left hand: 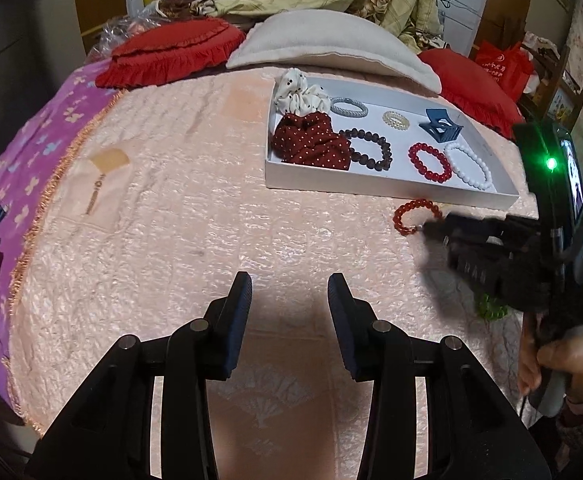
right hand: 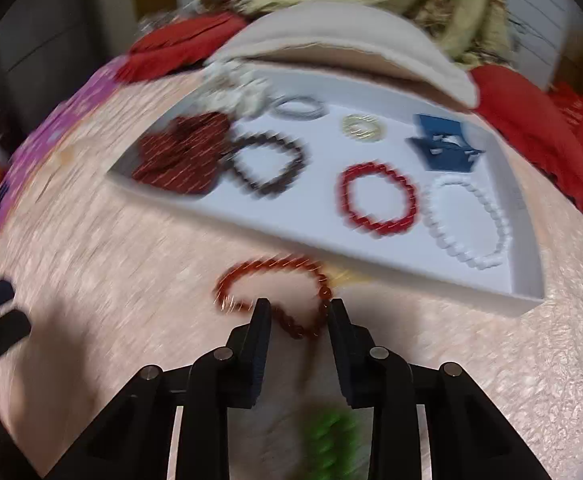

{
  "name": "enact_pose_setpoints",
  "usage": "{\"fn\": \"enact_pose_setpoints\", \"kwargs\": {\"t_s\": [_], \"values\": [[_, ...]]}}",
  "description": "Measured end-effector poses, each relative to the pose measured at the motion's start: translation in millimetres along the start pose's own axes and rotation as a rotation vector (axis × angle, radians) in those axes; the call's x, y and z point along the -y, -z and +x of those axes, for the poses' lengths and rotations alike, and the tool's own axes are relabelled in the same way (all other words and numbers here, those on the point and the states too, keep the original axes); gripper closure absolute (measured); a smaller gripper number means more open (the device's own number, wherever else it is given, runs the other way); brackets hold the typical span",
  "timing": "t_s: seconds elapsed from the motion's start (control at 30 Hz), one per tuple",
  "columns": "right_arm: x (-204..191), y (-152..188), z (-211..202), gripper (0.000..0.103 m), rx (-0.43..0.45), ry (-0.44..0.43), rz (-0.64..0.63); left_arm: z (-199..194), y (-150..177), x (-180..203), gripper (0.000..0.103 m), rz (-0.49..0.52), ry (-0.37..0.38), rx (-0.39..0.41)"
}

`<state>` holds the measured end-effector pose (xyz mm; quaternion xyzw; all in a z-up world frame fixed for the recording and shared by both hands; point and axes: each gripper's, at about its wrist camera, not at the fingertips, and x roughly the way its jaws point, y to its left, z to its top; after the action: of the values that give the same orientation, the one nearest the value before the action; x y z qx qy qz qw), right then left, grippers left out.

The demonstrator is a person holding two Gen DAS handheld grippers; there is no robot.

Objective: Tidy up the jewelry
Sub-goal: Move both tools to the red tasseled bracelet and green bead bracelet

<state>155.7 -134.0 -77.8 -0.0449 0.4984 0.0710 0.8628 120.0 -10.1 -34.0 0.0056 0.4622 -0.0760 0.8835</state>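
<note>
A white tray (left hand: 391,190) on the peach bedspread holds two scrunchies (left hand: 311,144), a dark bead bracelet (left hand: 371,146), a red bracelet (left hand: 429,162), a white bracelet (left hand: 469,166), two hair ties and a blue claw clip (left hand: 439,125). An orange-red bead bracelet (right hand: 275,296) lies on the spread just in front of the tray; it also shows in the left wrist view (left hand: 415,216). My right gripper (right hand: 297,308) is open, its fingers either side of that bracelet's near loop. A green bracelet (right hand: 331,436) lies below it. My left gripper (left hand: 289,284) is open and empty over bare bedspread.
Red cushions (left hand: 171,52) and a cream pillow (left hand: 331,44) lie behind the tray, with a floral quilt beyond. A purple sheet (left hand: 23,160) covers the bed's left edge. A comb-like ornament (left hand: 103,168) lies on the spread at left.
</note>
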Motion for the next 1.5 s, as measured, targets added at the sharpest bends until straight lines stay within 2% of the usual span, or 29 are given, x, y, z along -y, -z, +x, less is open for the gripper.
{"fn": "enact_pose_setpoints", "kwargs": {"t_s": [0.13,0.33,0.43,0.57,0.73,0.9,1.0,1.13,1.3,1.43,1.5], "values": [[-29,18,-7,0.078,-0.001,-0.017,-0.081,-6,5,1,0.064,0.018,-0.026,0.004],[-49,45,-24,0.077,-0.042,-0.129,-0.108,-18,16,2,0.064,0.035,-0.042,0.016],[-51,55,-33,0.077,-0.055,-0.148,-0.108,-24,21,4,0.064,0.045,-0.048,0.026],[-37,56,-49,0.075,0.000,-0.136,-0.041,-33,26,7,0.064,0.062,-0.054,0.042],[-10,36,-55,0.075,0.045,-0.060,0.057,-38,30,6,0.064,0.055,-0.043,0.041],[-3,12,-29,0.075,0.012,-0.006,0.067,-42,34,6,0.064,0.057,-0.046,0.046],[-9,9,-13,0.075,-0.023,0.025,0.042,-44,36,2,0.064,0.049,-0.051,0.046],[-22,14,-5,0.075,-0.043,0.016,0.015,-42,38,-4,0.064,0.035,-0.049,0.037],[-40,25,-14,0.075,-0.058,-0.080,-0.042,-38,37,-4,0.064,0.030,-0.049,0.025],[-28,33,-47,0.075,0.051,-0.092,-0.003,-34,38,-5,0.064,0.034,-0.058,0.013],[-12,38,-66,0.068,0.099,-0.078,0.041,-31,38,-7,0.064,0.026,-0.058,0.004]]}}
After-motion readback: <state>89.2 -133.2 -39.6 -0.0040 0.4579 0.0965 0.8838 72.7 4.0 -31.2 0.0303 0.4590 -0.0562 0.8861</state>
